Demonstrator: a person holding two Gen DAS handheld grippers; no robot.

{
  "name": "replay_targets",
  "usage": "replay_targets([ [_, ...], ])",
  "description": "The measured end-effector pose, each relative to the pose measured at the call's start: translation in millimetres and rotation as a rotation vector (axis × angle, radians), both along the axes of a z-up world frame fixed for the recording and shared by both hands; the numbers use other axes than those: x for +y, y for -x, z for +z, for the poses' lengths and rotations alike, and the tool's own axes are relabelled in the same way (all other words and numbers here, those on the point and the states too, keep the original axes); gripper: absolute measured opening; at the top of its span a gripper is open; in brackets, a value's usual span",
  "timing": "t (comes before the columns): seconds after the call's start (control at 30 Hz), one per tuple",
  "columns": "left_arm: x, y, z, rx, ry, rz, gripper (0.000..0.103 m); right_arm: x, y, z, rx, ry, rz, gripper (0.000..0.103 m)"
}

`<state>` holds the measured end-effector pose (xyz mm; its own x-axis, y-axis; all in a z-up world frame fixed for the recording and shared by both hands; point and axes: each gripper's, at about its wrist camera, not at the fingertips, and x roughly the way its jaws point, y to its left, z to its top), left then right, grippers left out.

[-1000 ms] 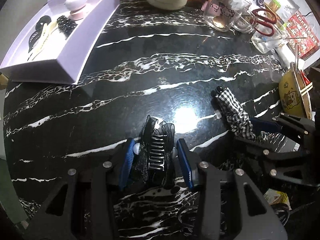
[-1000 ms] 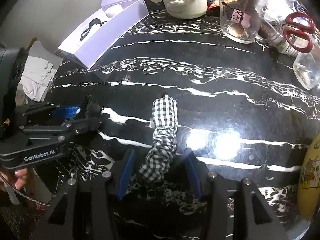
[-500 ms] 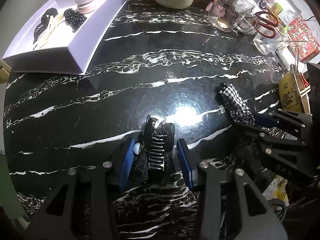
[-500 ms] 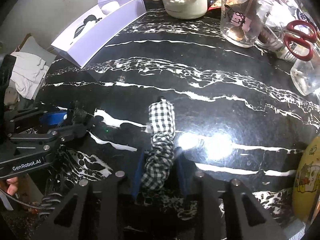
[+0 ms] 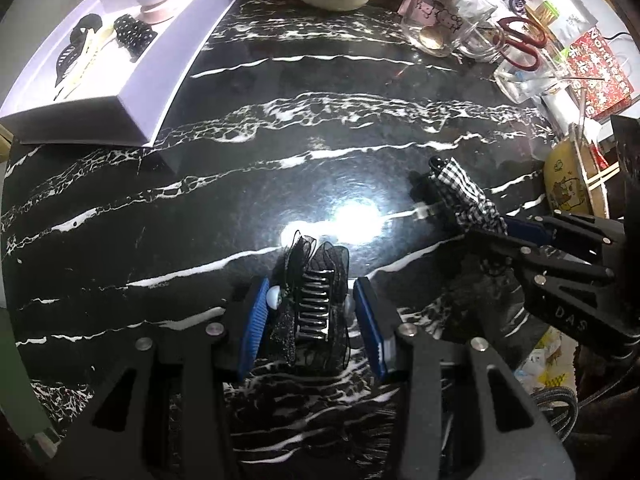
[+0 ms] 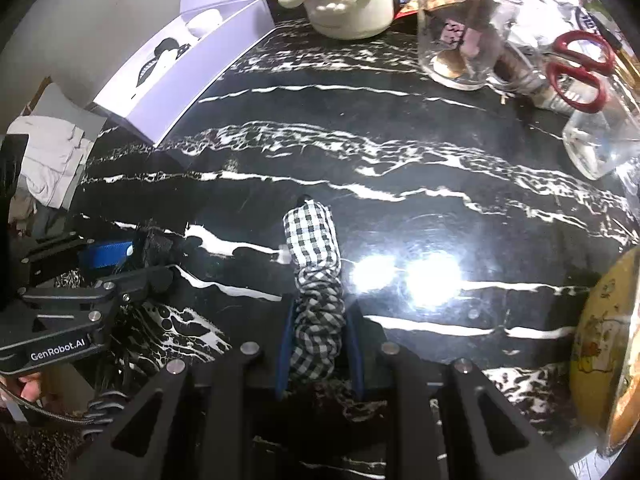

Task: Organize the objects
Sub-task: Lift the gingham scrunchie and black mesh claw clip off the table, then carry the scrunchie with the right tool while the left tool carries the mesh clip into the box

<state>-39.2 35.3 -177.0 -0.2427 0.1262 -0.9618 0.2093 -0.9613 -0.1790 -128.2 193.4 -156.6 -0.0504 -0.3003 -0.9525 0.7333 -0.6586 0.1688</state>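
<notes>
the black marble table (image 5: 224,208) takes up nearly everything in both views; at its far left corner sits the open lilac box (image 5: 168,64), already holding a few hair clips (image 5: 134,34) and a pale round item, and far to the right is a clutter of glass jars (image 6: 452,32) and red scissors (image 6: 580,72); the box lies ahead and to the left of both grippers, well apart from either, and that direction is what the next move turns on.

the left gripper (image 5: 312,316) has its blue pads bracketing a black lace hair claw (image 5: 314,304); the claw's comb teeth run straight along the fingers, its long axis pointing forward; the pads sit just beside its sides, and whether they actually squeeze it cannot be told from here.

the right gripper (image 6: 320,344) is closed snugly on a black-and-white checked hair clip (image 6: 316,280); the near half is pinched between the pads and the far end juts forward, seemingly slightly off the table, long axis in line with the fingers.

judging by position, the left gripper is the nearer to the box, being on that side of the table; the right one would have to cross over in front of it; so it seems sensible for the left to carry its piece leftward and away first, keeping the two arms from tangling.
</notes>
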Motion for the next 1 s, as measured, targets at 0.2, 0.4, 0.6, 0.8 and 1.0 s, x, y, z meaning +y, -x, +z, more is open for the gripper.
replay_targets([
  [0.2,9.4,6.0,15.9,0.019,0.002,-0.038,0.041,5.6,4.8,17.9,0.017,0.005,-0.018,0.024],
  [0.4,15.1,12.0,33.2,0.039,0.007,-0.059,0.041,10.0,3.0,36.0,0.033,0.018,-0.024,0.024],
  [0.6,14.3,13.0,52.8,0.071,0.024,-0.075,0.041,9.1,1.8,53.6,0.056,0.033,-0.027,0.024],
  [0.8,5.5,8.3,66.5,0.089,0.031,-0.059,0.041,-5.8,-0.4,70.9,0.084,0.052,0.015,0.024],
  [1.0,-13.4,-5.1,76.3,0.106,0.046,-0.007,0.041,-33.0,-14.2,78.5,0.094,0.065,0.101,0.024],
])
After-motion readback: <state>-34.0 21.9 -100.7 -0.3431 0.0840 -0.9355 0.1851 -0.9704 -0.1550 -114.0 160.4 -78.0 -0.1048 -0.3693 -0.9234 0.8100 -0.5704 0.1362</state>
